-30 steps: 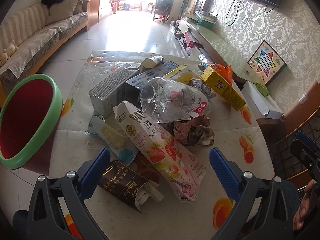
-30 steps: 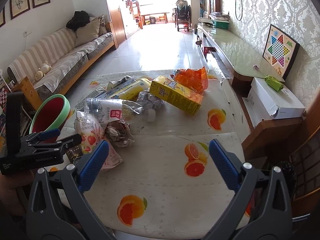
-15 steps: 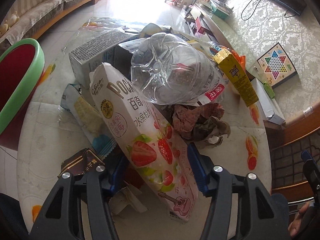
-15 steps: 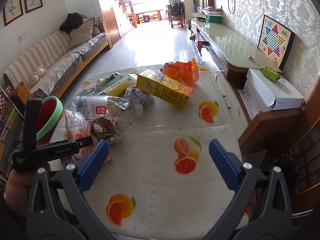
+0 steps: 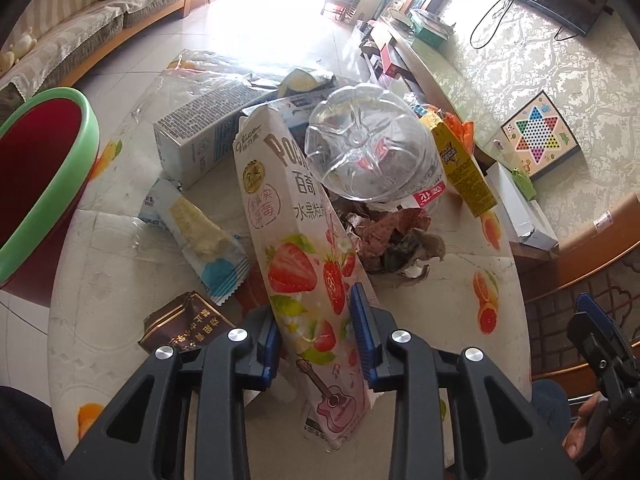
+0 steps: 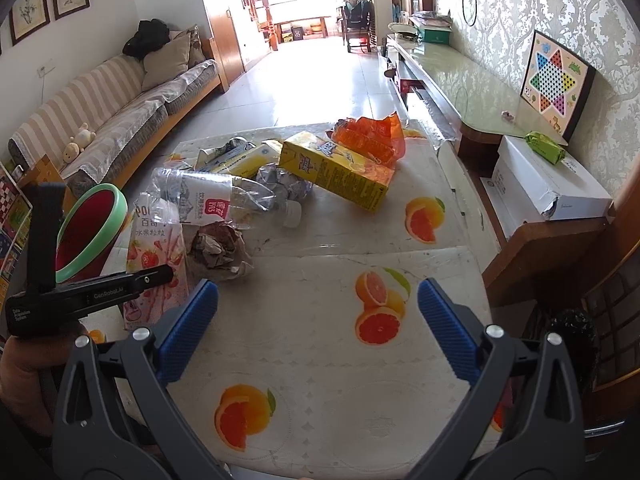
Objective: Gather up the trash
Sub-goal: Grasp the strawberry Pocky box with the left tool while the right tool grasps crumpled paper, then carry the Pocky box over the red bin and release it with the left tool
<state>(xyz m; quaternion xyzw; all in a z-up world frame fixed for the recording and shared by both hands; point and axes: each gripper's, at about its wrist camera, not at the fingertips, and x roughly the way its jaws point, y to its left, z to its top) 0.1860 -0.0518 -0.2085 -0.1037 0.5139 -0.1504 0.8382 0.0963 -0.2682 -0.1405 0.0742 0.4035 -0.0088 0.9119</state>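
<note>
A pink strawberry snack box (image 5: 296,240) lies on the trash pile on the round table (image 5: 460,312). My left gripper (image 5: 316,328) straddles its near end. The jaws are closing, and both blue pads touch the box's sides. Against the box rest a clear crushed bottle (image 5: 372,152), crumpled paper (image 5: 392,240), a blue and white wrapper (image 5: 200,240) and a brown packet (image 5: 184,324). Further back lie a white milk carton (image 5: 200,136) and a yellow carton (image 6: 336,172). My right gripper (image 6: 318,308) hangs open over the orange-print cloth with nothing in it.
A red bin with a green rim (image 5: 44,184) stands at the table's left edge. An orange bag (image 6: 372,140) lies at the far side. A striped sofa (image 6: 120,112) runs along the left. A low cabinet with a white box (image 6: 548,184) stands on the right.
The left gripper came down onto the pile and its jaws went from wide open to closed around the pink box's near end. The right gripper stays open over the cloth.
</note>
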